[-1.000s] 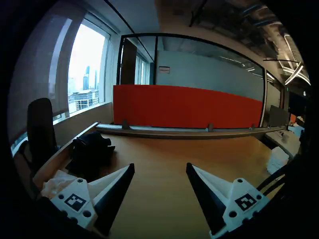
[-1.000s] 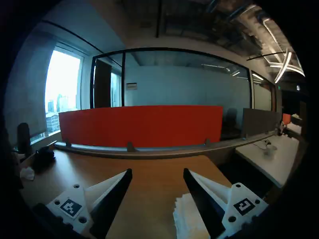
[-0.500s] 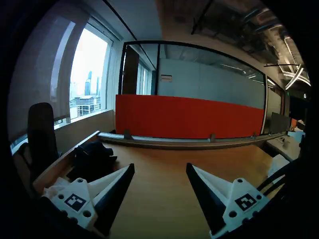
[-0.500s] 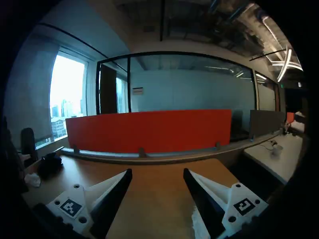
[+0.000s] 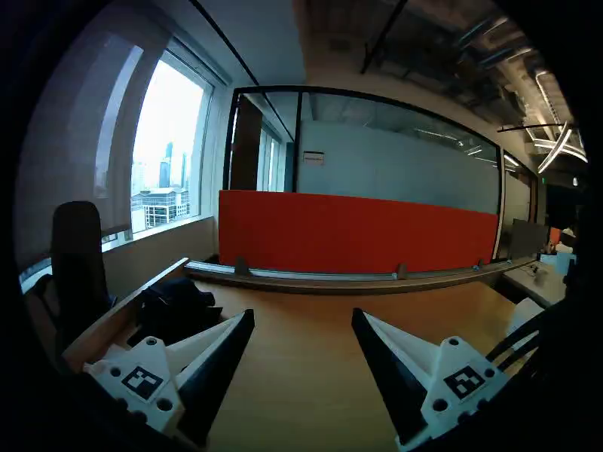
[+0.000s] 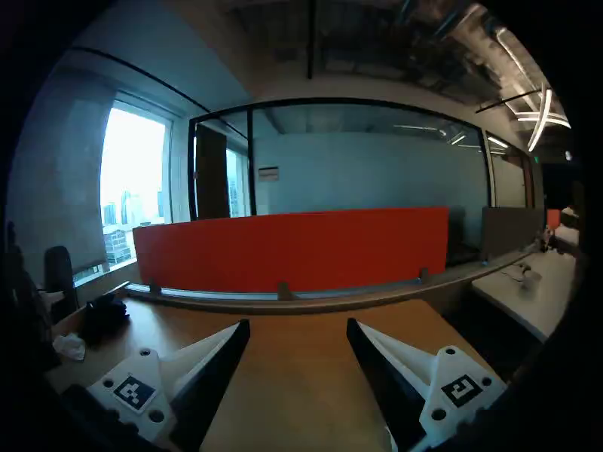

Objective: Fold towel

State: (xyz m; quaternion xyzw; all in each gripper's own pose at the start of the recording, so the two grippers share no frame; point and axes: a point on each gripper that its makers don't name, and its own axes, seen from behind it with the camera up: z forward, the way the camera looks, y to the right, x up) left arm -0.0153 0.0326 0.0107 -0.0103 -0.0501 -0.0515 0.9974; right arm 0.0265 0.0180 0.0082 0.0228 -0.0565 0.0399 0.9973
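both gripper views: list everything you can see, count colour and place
desk: 1, brown wood, foreground
divider: 1, red, along desk's far edge
bundle: 1, black, desk's left end
crumpled item: 1, white, beside the bundle
chair: 1, black, left by window
towel: count unclear, white, desk's right end
left gripper: 1, white fingers, open, empty
right gripper: 1, white fingers, open, empty

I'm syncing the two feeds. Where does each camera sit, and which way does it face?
Left gripper view: rides on the left gripper, looking along its parted fingers across the wooden desk toward the red divider.
Right gripper view: rides on the right gripper, facing the same way between its own parted fingers.
Shared: desk, divider, the dark bundle and the window at left.
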